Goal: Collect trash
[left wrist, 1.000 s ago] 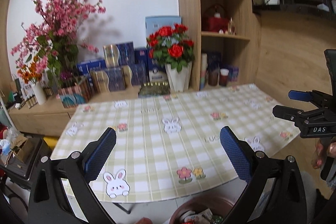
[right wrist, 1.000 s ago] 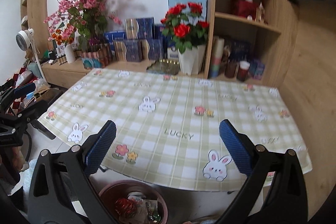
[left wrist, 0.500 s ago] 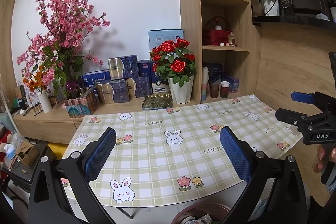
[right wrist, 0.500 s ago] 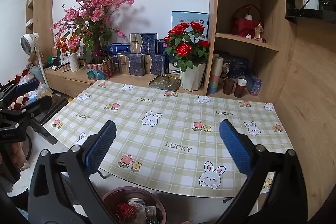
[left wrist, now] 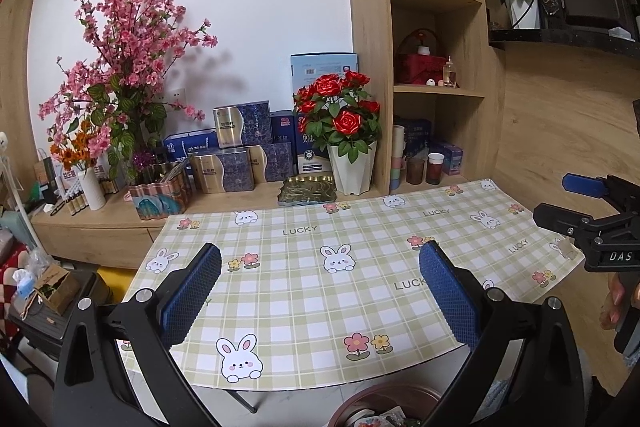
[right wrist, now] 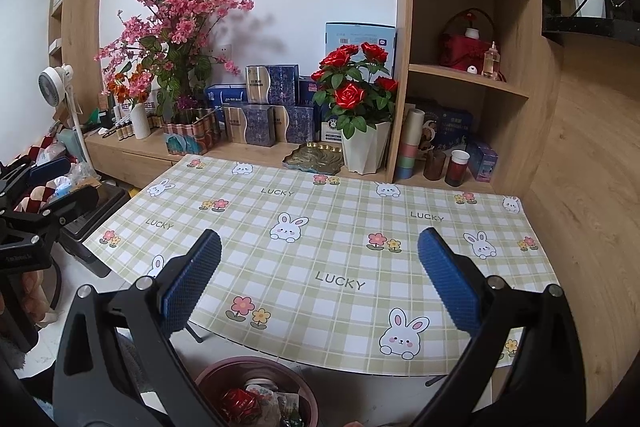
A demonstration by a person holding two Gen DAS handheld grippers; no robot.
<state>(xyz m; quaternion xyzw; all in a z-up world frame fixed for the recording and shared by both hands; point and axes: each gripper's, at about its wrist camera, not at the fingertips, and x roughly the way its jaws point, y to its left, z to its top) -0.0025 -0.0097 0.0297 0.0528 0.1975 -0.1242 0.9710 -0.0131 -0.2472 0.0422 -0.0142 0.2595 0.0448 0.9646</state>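
Item: trash, crumpled wrappers in the maroon bin [right wrist: 208, 379] below the table [right wrist: 340, 255] edge. Likely light, soft, crinkly; I'd pinch a crumpled fold. My left gripper [left wrist: 320, 291] and right gripper [right wrist: 320, 279]: wide open, empty.

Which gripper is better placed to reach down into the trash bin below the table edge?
Right, marginally. The right gripper hangs open with the pink trash bin and its wrappers nearly centred beneath it. Under the open left gripper, only the bin's rim shows, offset rightward.
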